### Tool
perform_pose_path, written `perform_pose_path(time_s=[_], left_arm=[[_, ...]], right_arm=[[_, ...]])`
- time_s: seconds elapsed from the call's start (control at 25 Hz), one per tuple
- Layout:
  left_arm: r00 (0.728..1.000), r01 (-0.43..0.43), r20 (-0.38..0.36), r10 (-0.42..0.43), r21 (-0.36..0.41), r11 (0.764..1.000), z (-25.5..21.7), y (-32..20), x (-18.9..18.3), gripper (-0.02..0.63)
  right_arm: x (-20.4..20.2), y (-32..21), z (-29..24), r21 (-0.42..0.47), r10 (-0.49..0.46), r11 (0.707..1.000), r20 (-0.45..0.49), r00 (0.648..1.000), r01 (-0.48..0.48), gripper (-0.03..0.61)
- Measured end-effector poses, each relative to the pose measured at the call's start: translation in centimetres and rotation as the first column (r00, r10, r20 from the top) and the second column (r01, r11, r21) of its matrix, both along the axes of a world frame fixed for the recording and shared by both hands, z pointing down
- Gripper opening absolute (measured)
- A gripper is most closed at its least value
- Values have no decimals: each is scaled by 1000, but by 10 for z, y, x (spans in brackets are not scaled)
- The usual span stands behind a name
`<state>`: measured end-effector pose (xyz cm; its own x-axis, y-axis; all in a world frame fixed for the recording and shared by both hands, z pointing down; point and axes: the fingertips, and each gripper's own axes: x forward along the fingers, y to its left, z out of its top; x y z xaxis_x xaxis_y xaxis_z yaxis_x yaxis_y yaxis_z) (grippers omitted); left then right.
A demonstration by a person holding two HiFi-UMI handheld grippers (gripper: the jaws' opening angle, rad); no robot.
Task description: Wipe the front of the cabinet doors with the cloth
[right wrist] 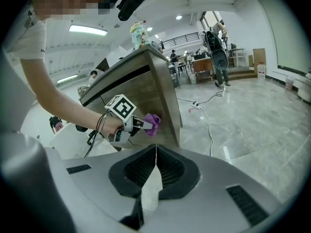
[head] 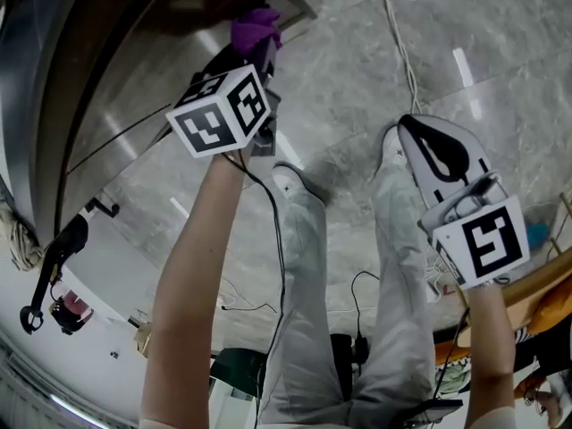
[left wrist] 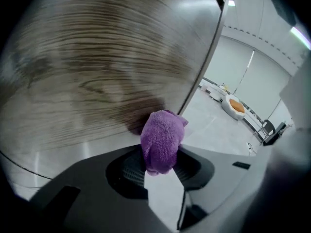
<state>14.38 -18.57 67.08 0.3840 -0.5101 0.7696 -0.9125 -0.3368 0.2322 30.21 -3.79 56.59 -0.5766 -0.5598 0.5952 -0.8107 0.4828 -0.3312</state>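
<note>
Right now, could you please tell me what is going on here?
A person holds a hand-held gripper in each hand. The left hand-held gripper is shut on a purple cloth, held up to the wood-grain cabinet door near its edge. The right hand-held gripper is shut and empty, held away from the door.

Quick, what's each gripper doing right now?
Left gripper: closed on the cloth.
Right gripper: closed, holding nothing.

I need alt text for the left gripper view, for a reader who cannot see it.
The left claw is shut on a purple cloth, held close to the wood-grain cabinet door. Beyond the door's edge, at right, lies pale glossy floor.
</note>
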Motion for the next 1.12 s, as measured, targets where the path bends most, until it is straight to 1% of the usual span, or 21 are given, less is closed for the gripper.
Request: perform_pose_path(time_s=[0.16,0.28,0.4,0.56,0.68,0.8,0.92,1.04,1.12], left_arm=[[999,9,40,-9,-7,1000,8,11,-46,140],[998,17,57,-17,-15,1000,16,21,-82,140],[994,30,105,-27,-21,999,13,28,-119,140],[988,56,143,-50,-35,998,20,38,-168,139],[984,75,166,-67,-41,996,22,45,-197,140],[981,97,174,-88,-44,994,25,51,-220,138],[969,141,214,-126,-54,989,22,57,-242,138],[955,179,249,-161,-51,982,21,61,-256,138],[947,190,271,-170,-48,981,22,63,-258,138]], right_arm=[[-34,-1,1,10,-12,1000,14,1000,12,28],[-62,2,3,7,-41,999,14,999,41,28],[-91,5,4,5,-76,997,12,997,76,28],[-126,8,6,9,-118,993,10,993,118,28],[-146,9,4,10,-132,991,13,991,132,28],[-158,10,2,19,-140,990,24,990,139,28],[-167,12,1,21,-149,989,31,988,149,28],[-164,14,-1,23,-157,987,34,987,156,28],[-154,16,-1,23,-159,987,35,987,158,28]])
